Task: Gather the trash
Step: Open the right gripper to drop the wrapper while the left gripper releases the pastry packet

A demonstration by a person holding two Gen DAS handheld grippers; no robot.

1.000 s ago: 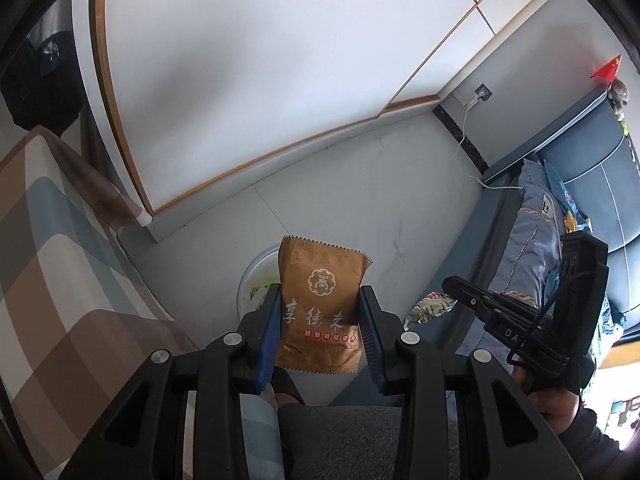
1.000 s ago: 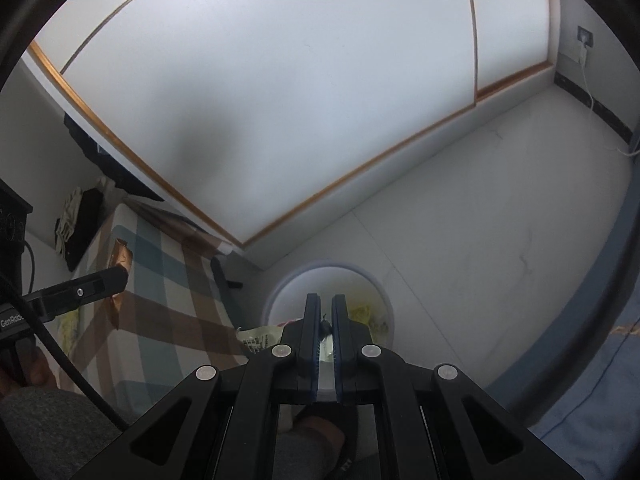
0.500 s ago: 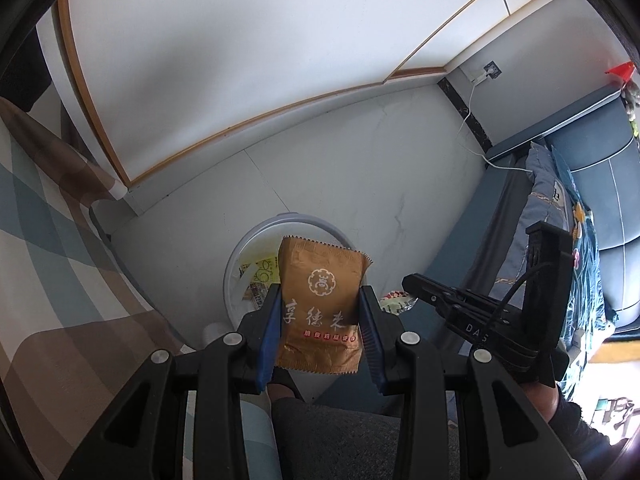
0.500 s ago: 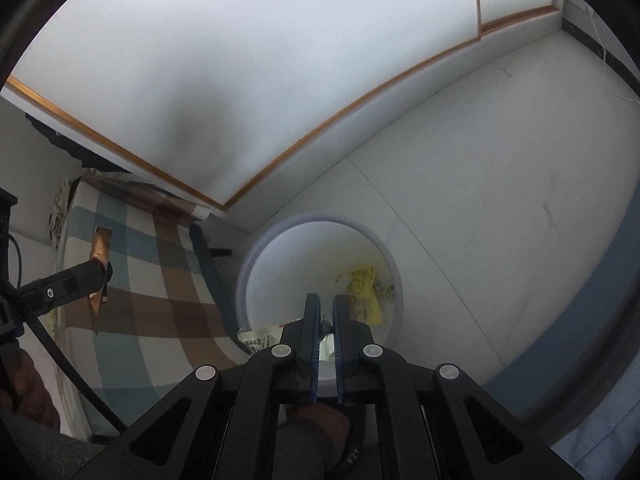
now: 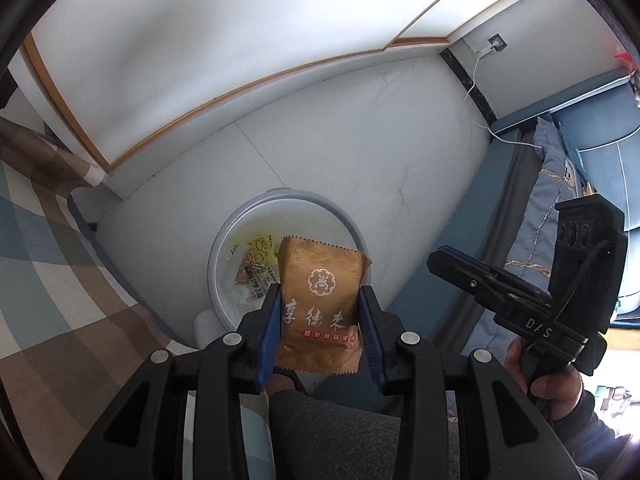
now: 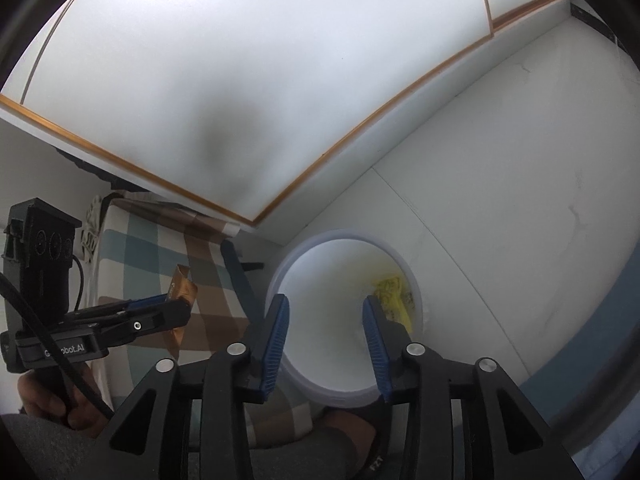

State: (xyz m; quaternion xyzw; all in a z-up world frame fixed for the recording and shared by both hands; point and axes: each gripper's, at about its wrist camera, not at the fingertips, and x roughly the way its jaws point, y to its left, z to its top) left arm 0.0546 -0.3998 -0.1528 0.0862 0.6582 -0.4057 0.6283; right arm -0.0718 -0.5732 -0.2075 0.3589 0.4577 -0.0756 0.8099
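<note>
Left gripper [image 5: 320, 320] fingers clamped on brown packet [image 5: 320, 304], right gripper [image 6: 325, 336] fingers opening, empty, over bin [image 6: 280, 276].

My left gripper [image 5: 319, 312] points steeply down, fingers clamped on a packet [image 5: 320, 304]; my right gripper [image 6: 325, 316] is opening, nothing between.

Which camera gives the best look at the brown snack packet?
The left wrist view: the brown snack packet faces the camera, printed front visible, clamped by the left gripper above the white bin. The right wrist view shows only its thin edge, sticking out beyond that gripper at the left.
</note>
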